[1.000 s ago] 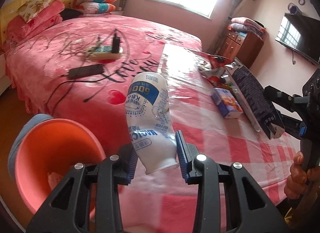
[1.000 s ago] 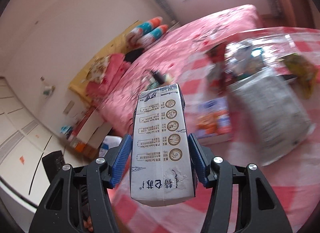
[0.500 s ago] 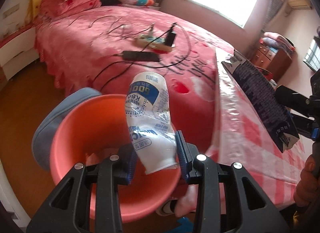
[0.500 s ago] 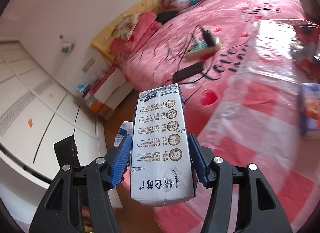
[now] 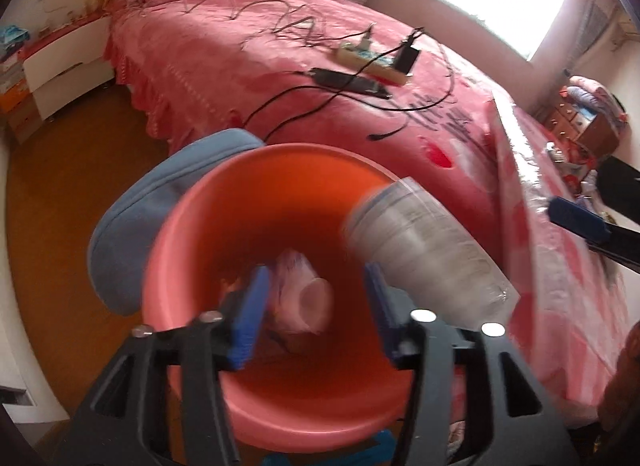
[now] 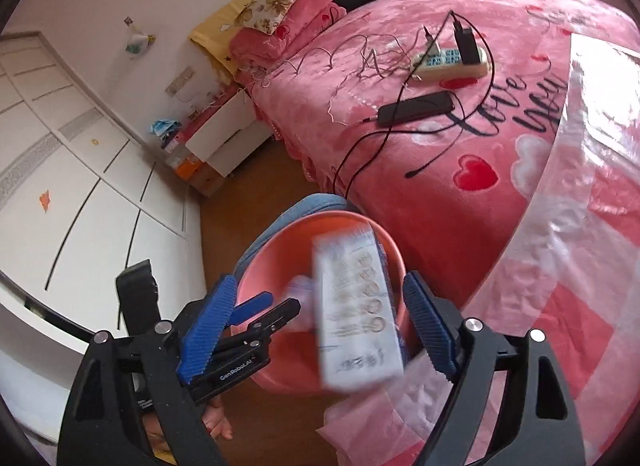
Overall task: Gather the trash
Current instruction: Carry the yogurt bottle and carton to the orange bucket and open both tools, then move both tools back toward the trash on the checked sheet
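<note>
A: Your left gripper [image 5: 316,312] is opening its jaws over the pink bin [image 5: 256,422]; the blurred bottle [image 5: 424,254] is loose.

B: And your right gripper [image 6: 316,330] is opening too, with the blurred carton [image 6: 356,314] free between them above the bin. "GenRobot.AI" reads on the left gripper.

Bin [image 5: 192,250] beside bed [image 5: 224,77], power strip [image 5: 372,61] on bed

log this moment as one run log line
left gripper: opening, bottle dropping | right gripper: opening, carton dropping | target: orange bin
</note>
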